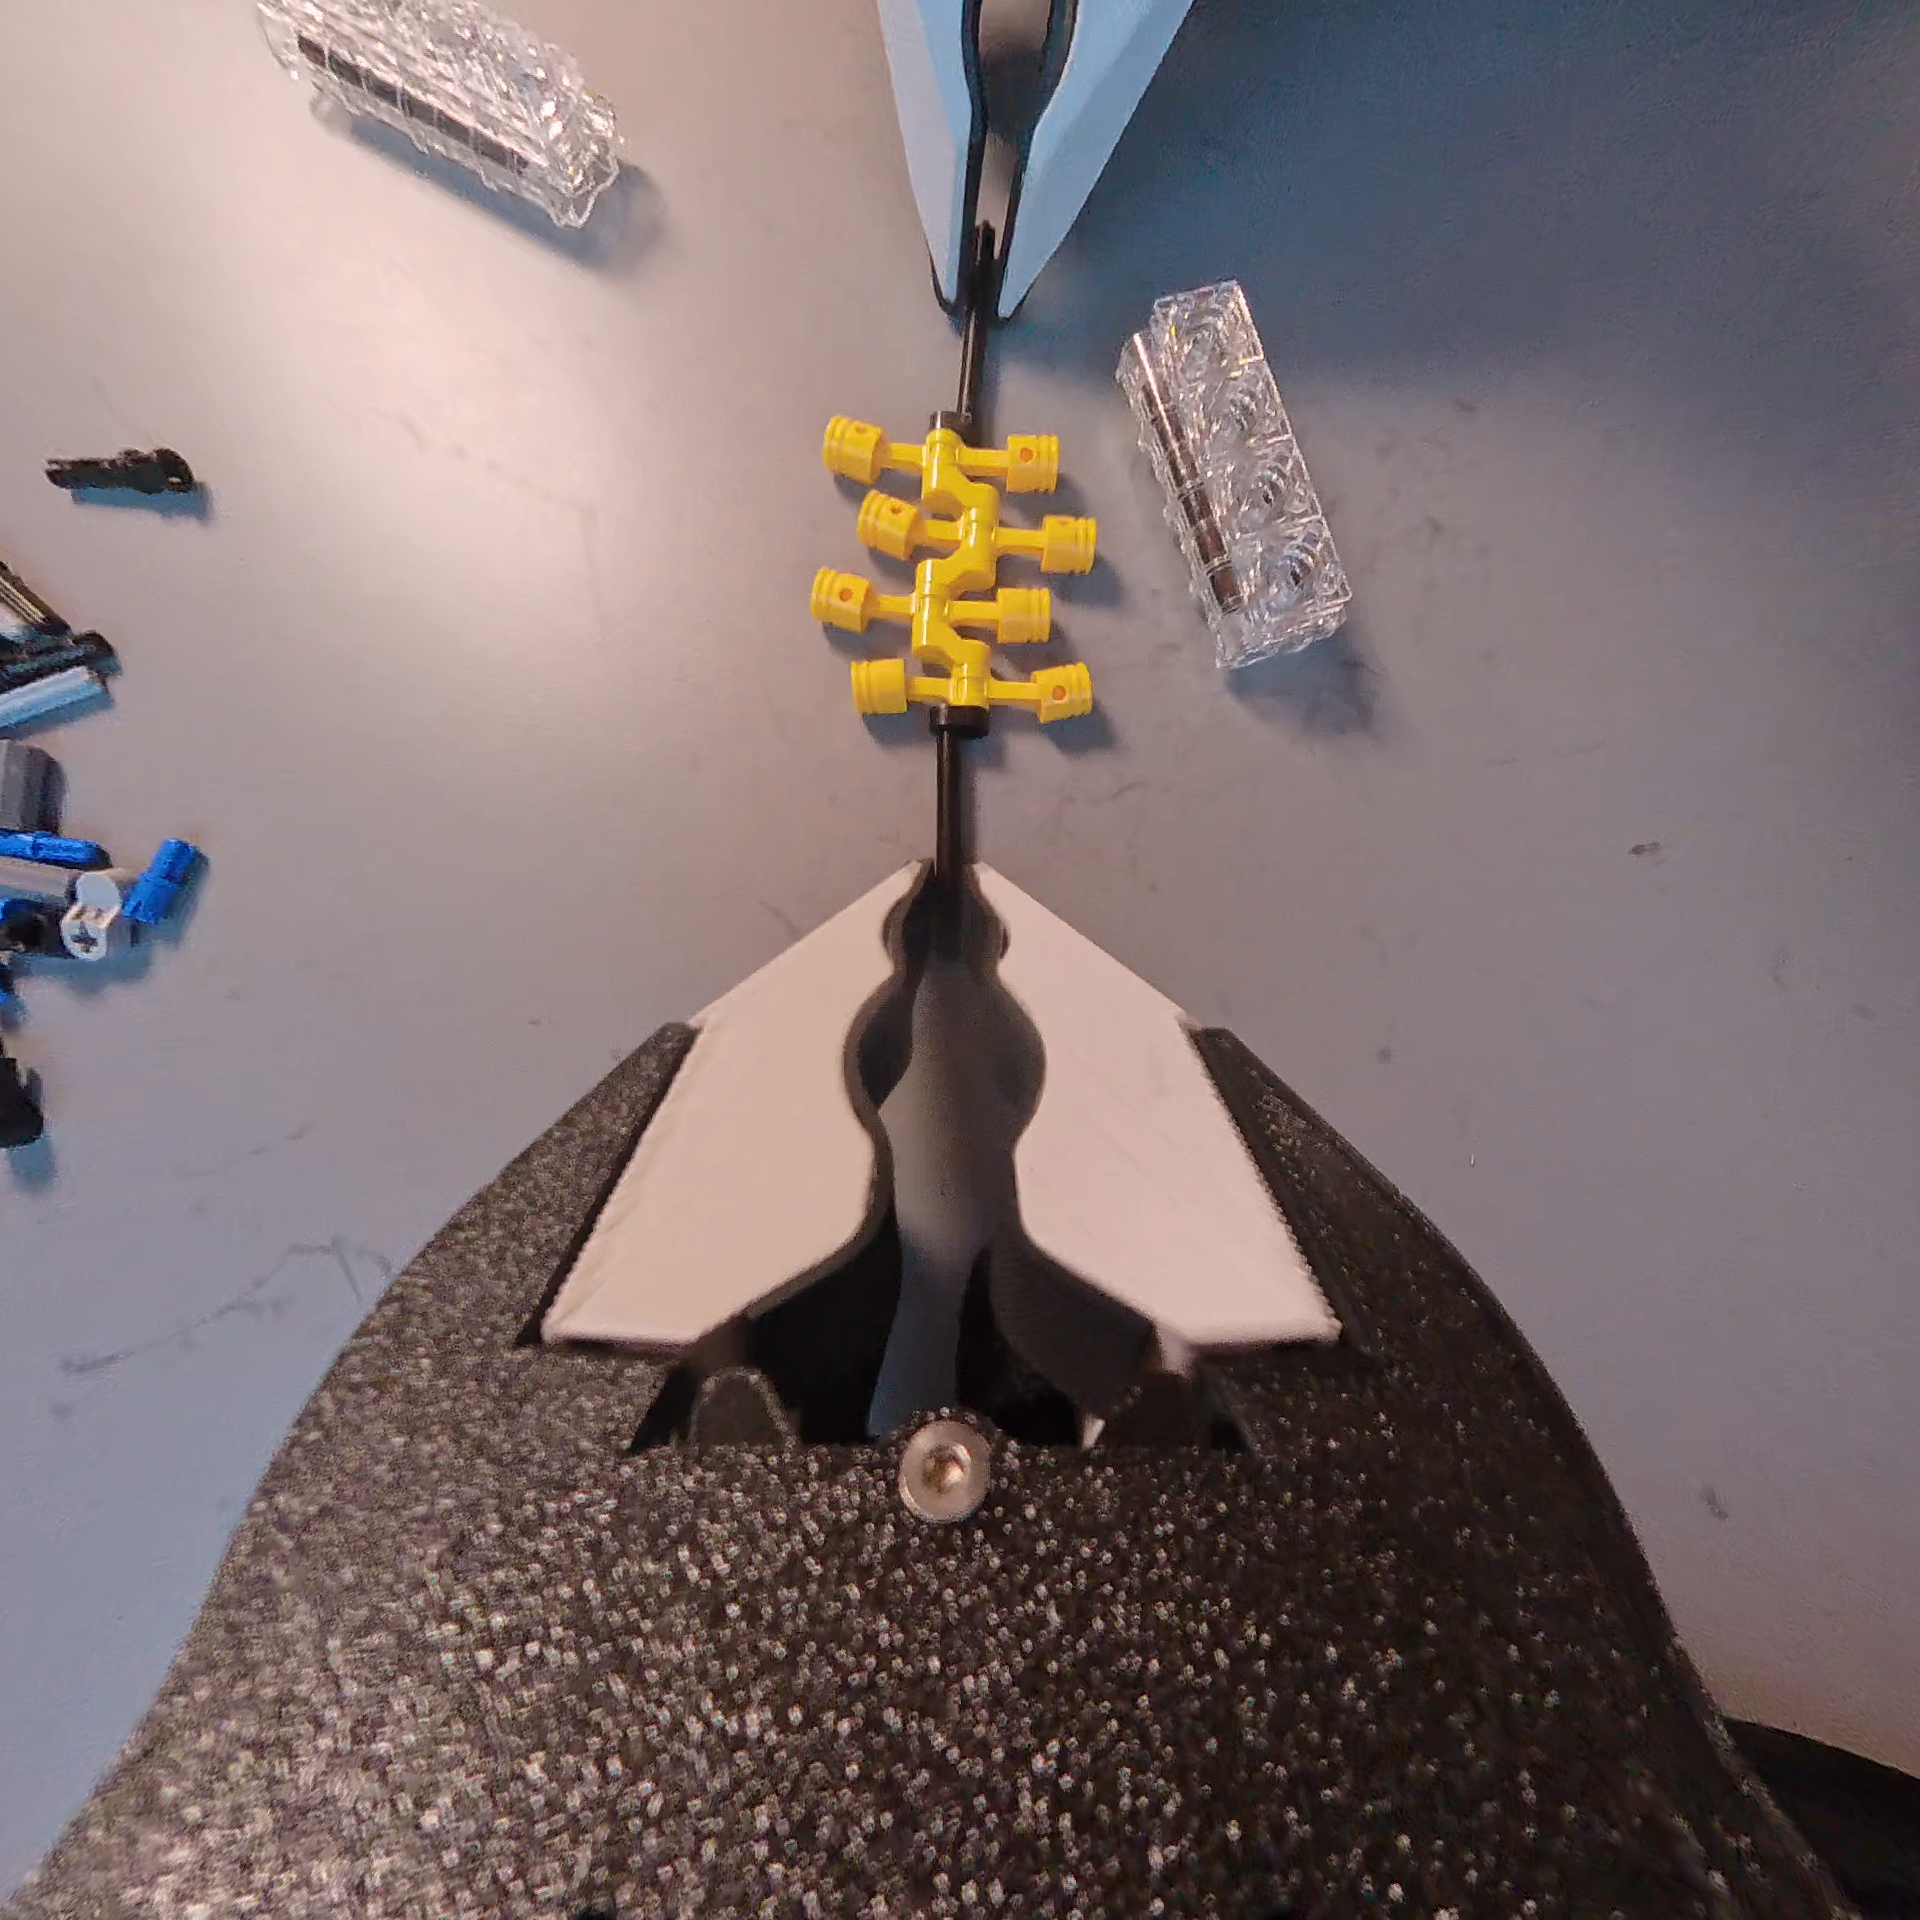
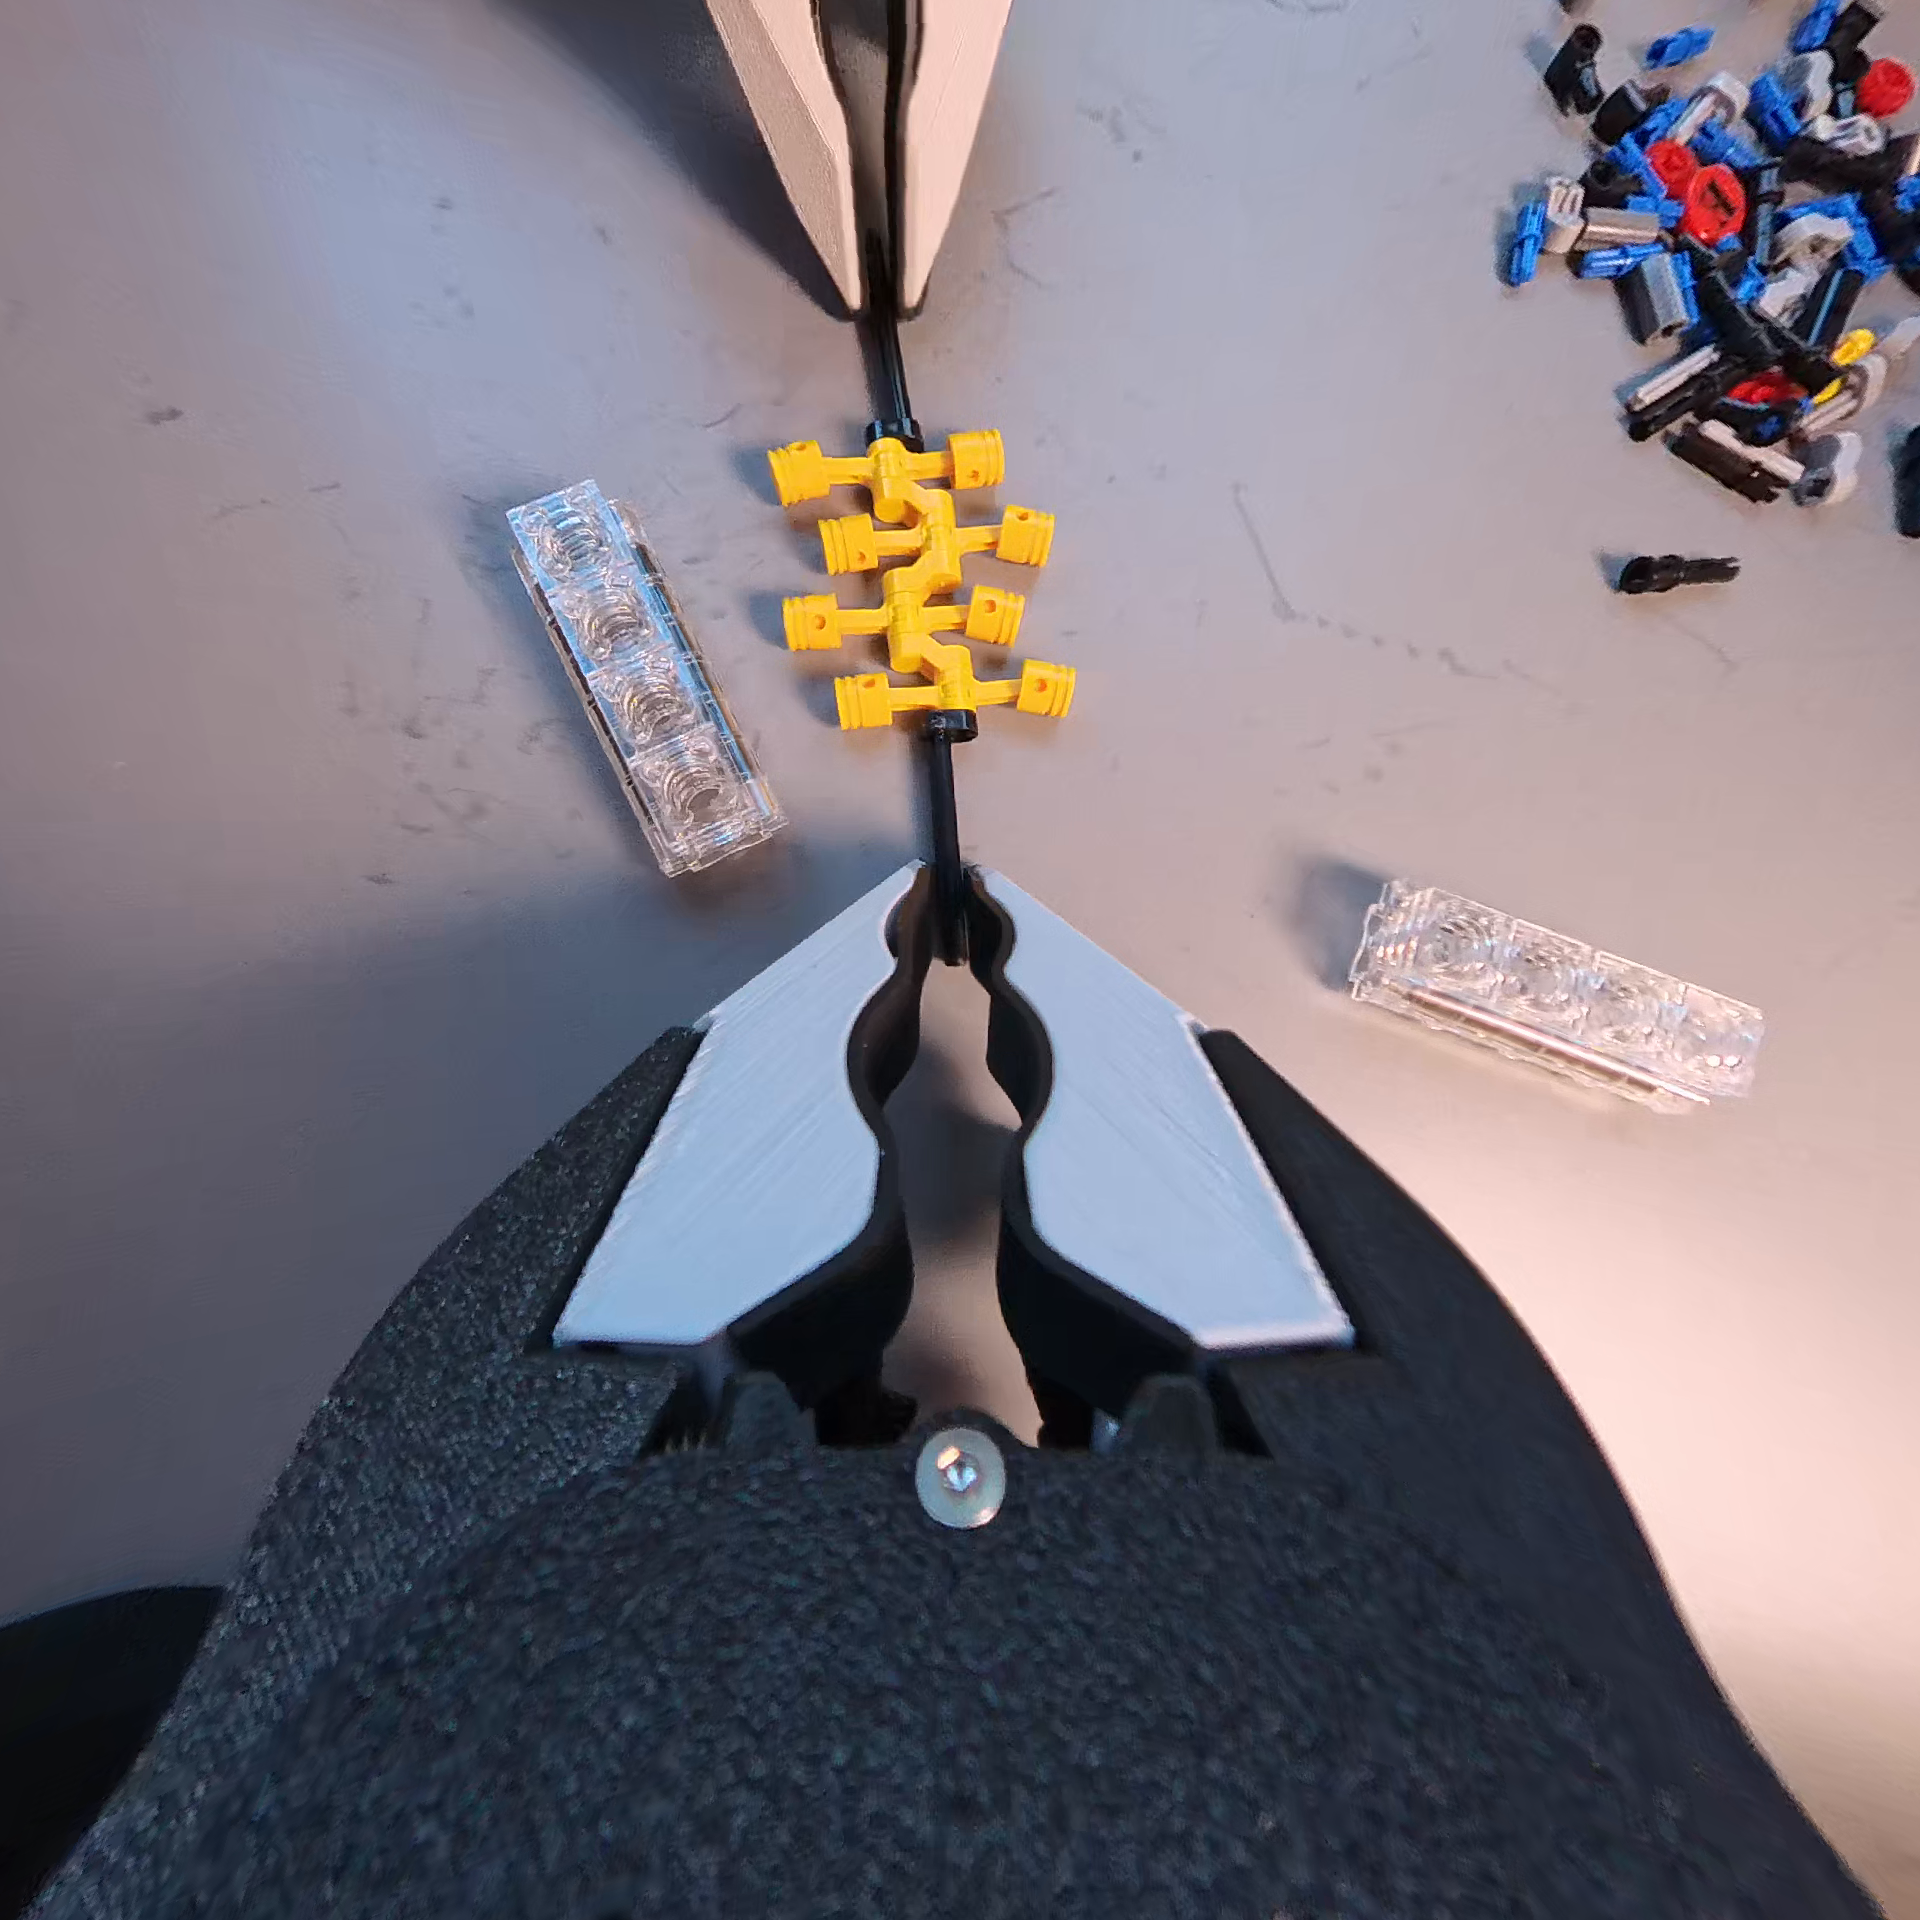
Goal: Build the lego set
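Table (image 1: 416,1039): grey and scuffed, lying under everything.
Left gripper (image 1: 951,883): black body with pale grey fingers (image 1: 810,1091). It is clenching one end of the black axle (image 1: 951,810), right at its tips.
Right gripper (image 2: 948,883): same shape, and its fingers (image 2: 790,1122) are pinching the other end of the black axle (image 2: 943,821). In the left wrist view it is coming in from the top (image 1: 982,291), pointing straight at the left gripper. In the right wrist view the left gripper is showing at the top (image 2: 883,296).
Loose parts pile (image 2: 1745,229): blue, black, grey and red pieces are lying in a heap, well apart from the grippers. In the left wrist view a bit of the pile is peeking in at the left edge (image 1: 62,894).
Clear blocks: one long see-through block (image 2: 644,675) is lying just beside the yellow pistons. Another clear block (image 2: 1553,1003) is lying farther off.
Yellow piston crankshaft (image 1: 956,566): eight little yellow pistons are sticking out sideways, four on each side. It is sitting on the axle, midway between the two grippers (image 2: 920,592). I cannot tell if it is touching the table.
Black pin (image 2: 1678,571): one small piece is lying alone near the pile.
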Demonstrator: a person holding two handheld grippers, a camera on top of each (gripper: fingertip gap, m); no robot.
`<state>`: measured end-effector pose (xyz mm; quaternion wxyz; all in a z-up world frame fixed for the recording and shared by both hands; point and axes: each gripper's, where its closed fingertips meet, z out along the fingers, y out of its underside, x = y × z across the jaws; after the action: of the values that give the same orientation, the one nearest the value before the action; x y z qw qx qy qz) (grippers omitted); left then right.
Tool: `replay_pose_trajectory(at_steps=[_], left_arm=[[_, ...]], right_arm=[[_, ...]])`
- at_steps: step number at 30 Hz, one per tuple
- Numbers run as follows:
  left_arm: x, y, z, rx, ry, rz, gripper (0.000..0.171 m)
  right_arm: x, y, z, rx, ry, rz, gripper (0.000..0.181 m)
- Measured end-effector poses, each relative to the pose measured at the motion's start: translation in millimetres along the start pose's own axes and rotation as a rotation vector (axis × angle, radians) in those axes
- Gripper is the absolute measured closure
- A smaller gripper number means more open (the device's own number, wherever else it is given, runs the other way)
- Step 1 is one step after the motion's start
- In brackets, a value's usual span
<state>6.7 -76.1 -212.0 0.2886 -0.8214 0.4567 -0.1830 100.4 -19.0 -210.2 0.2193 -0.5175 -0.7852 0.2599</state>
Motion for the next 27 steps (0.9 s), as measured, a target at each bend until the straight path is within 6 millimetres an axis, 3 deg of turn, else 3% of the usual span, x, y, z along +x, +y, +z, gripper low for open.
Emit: replay_pose_trajectory(at_steps=[7, 17, 20, 23, 27], left_arm=[[0, -14, -8, 0.054, 0.038, -0.081, 0.168], [51, -63, -53, 0.282, 0.24, -0.18, 0.168], [61, -52, -39, 0.242, 0.245, -0.188, 0.168], [58, -41, -23, 0.203, 0.198, -0.192, 0.168], [52, -34, -16, 0.156, 0.12, -0.146, 0.167]], right_arm=[[9, -9, -17, 0.055, -0.046, 0.057, 0.177], [-29, -39, -75, 0.204, -0.177, 0.105, 0.177], [-34, -24, -59, 0.172, -0.169, 0.102, 0.176], [-26, -13, -44, 0.163, -0.117, 0.076, 0.176], [-22, -7, -34, 0.145, -0.089, 0.042, 0.176]])
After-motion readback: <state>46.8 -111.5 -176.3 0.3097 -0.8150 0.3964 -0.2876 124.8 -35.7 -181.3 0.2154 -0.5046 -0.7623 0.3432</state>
